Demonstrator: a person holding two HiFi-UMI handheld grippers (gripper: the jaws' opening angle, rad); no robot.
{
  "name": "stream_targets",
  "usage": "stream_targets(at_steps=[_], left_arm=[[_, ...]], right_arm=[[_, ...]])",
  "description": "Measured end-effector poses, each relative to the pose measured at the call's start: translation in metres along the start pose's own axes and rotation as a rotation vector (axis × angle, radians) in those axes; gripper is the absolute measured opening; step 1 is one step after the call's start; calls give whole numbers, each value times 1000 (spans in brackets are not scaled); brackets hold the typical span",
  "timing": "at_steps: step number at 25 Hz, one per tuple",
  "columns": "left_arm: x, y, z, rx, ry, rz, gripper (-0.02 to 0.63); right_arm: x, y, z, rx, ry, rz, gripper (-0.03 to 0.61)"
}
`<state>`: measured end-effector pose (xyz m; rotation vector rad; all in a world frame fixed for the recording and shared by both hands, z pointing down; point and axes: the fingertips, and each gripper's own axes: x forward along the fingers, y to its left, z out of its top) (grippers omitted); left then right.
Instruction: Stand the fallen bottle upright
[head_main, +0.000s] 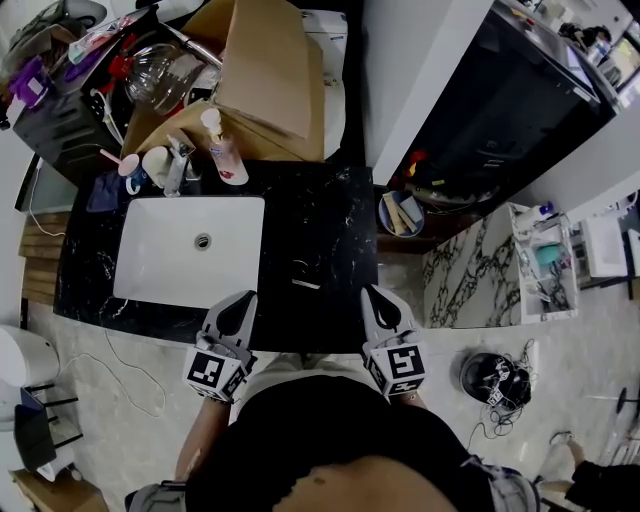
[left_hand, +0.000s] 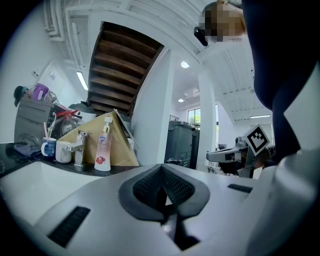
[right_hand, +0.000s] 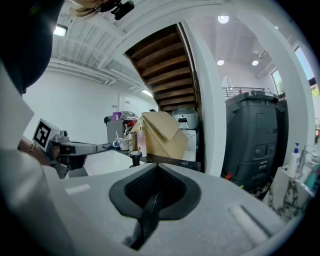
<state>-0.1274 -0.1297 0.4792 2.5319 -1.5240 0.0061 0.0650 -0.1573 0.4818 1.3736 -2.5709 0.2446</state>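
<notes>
Both are clenched and empty: the left hand-held gripper (head_main: 238, 305) and the right hand-held gripper (head_main: 384, 305) hover at the near edge of the black marble bench (head_main: 320, 230). The pump bottle (head_main: 222, 150) stands upright behind the white sink (head_main: 160, 250), well apart from them, so the task looks finished. Folded cardboard (head_main: 265, 70) crowds the back of the bench

Bottle (left_hand: 103, 146): pink, white pump top. Stands upright on the black counter (head_main: 320, 230), behind the sink (head_main: 150, 260), just beside the faucet (left_hand: 78, 148).
</notes>
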Motion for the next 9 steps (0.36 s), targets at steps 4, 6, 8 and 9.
stream_targets(at_steps=[4, 6, 8, 9], left_arm=[[4, 0, -5, 16, 27, -4, 3], [5, 0, -7, 22, 34, -5, 3], [7, -2, -7, 33, 26, -14, 3], [8, -3, -8, 39, 21, -20, 3]], right_arm=[[-1, -3, 0, 3, -2, -13, 3], [-1, -3, 0, 5, 0, -15, 3], [-2, -3, -1, 6, 2, -16, 3], [-3, -3, -1, 5, 3, -17, 3]])
